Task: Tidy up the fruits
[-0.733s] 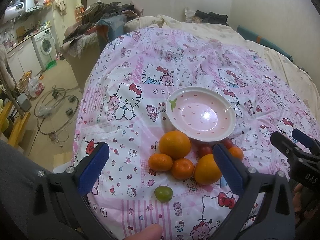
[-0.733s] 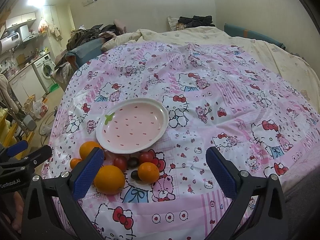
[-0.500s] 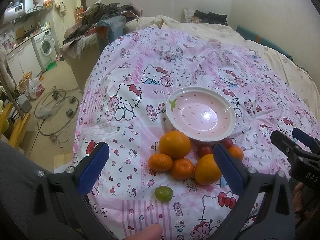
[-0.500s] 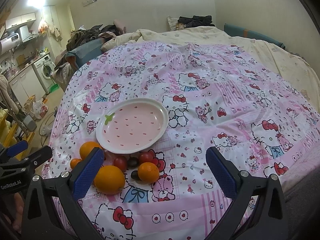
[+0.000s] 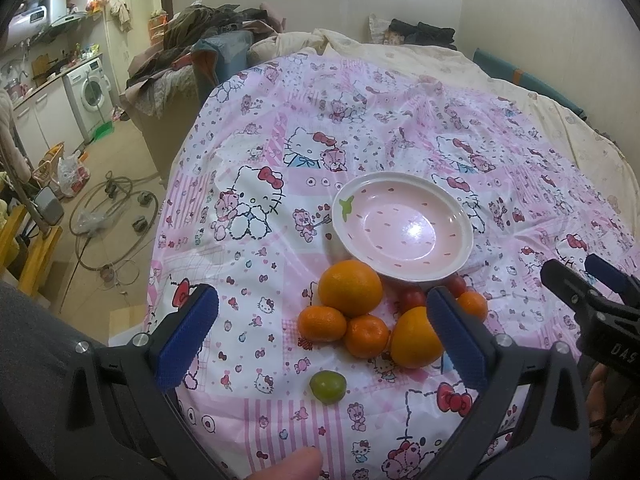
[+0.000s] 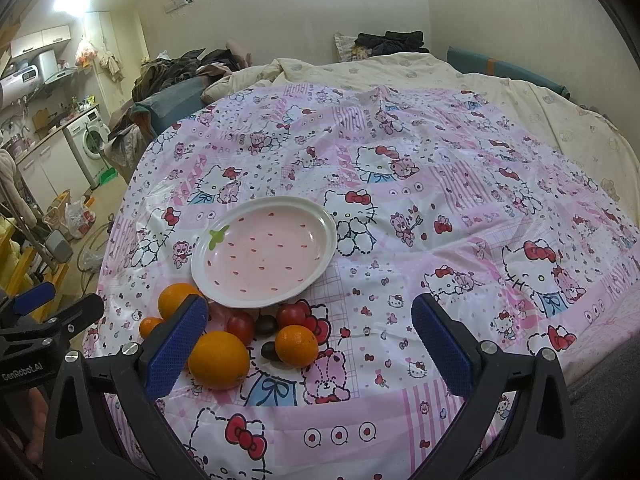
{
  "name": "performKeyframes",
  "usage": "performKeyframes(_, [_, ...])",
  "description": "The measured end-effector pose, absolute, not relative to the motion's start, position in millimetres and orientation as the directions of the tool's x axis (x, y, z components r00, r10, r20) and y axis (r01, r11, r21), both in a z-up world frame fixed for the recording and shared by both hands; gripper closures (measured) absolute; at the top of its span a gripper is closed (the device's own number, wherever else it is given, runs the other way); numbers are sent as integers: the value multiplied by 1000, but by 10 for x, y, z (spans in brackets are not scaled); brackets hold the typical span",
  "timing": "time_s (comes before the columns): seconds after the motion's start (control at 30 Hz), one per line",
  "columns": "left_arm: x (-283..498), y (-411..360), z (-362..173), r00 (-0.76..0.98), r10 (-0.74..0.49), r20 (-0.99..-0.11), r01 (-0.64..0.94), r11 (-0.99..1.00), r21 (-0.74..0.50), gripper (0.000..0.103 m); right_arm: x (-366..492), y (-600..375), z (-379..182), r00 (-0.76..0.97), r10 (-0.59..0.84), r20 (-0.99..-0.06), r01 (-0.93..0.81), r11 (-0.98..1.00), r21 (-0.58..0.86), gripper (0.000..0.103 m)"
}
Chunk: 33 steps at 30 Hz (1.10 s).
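Note:
A pink strawberry-pattern plate (image 5: 404,228) (image 6: 266,254) lies empty on the Hello Kitty cloth. In front of it sit a large orange (image 5: 350,288), a second large orange (image 5: 416,338) (image 6: 218,359), two mandarins (image 5: 322,323) (image 5: 366,336), a small mandarin (image 6: 296,345), red tomatoes (image 6: 292,315), dark grapes (image 6: 266,324) and a green grape (image 5: 327,386). My left gripper (image 5: 320,336) is open above the fruits. My right gripper (image 6: 310,344) is open, near the small mandarin. Each gripper shows in the other's view (image 5: 588,292) (image 6: 52,312).
The cloth (image 6: 440,208) covers a bed with a cream duvet (image 6: 520,104) behind. The bed's left edge drops to a floor with hoses (image 5: 112,216), a washing machine (image 5: 88,88) and piled clothes (image 5: 208,32).

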<state>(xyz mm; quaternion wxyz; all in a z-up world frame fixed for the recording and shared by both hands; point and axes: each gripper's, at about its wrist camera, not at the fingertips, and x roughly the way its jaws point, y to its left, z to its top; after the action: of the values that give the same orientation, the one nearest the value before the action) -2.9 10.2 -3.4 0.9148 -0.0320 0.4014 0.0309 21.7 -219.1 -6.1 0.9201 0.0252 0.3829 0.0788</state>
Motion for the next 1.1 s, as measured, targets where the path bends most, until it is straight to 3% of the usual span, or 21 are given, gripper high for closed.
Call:
performKeyframes(0.3, [37,105,-19,642,51,-765,-95,995,-14,0,244,-2248,-41,680,178,-711,-116,984,136,0])
performKeyframes(0.7, [510,304,-194,454,49,-890,-139,990,-17,0,792,-2658,-221,481,237,-844,-11,964,264,0])
performKeyframes(1.1, [1029,374,-415,307,-9,-952,-152,987,-58,0,1114,-2773,-522,358,265,-895,37,954,298,0])
